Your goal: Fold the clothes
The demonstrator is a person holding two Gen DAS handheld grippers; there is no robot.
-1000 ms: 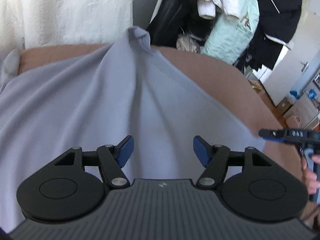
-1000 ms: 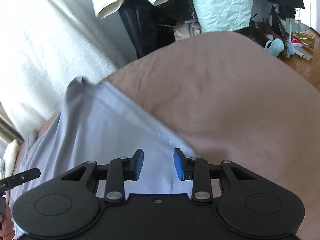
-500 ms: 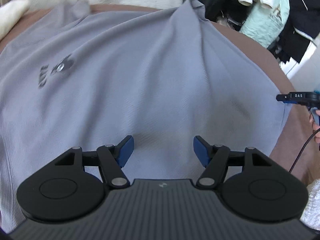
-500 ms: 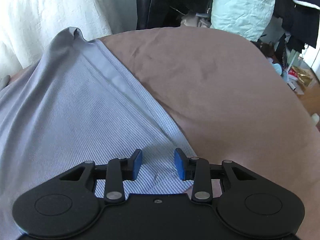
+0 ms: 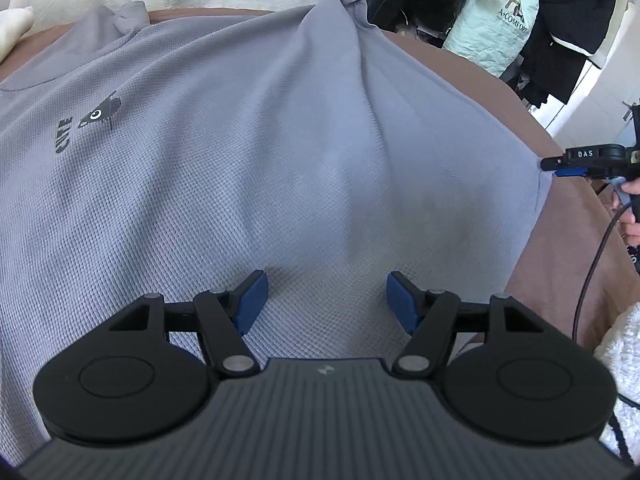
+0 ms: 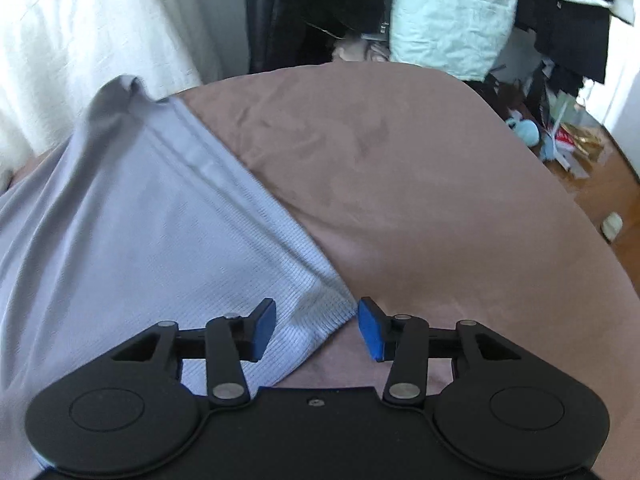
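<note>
1. Where the brown bed cover is flat, the grey T-shirt lies spread, print up.
2. Right gripper: jaws opening, shirt's hem corner between the pads, seemingly unpinched.
3. Left gripper: jaws released above the shirt's middle, holding nothing.
4. Hanging clothes behind.

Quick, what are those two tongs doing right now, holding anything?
Left tongs: open, holding nothing, above the grey shirt.
Right tongs: opening, shirt corner between them, not gripped.
</note>
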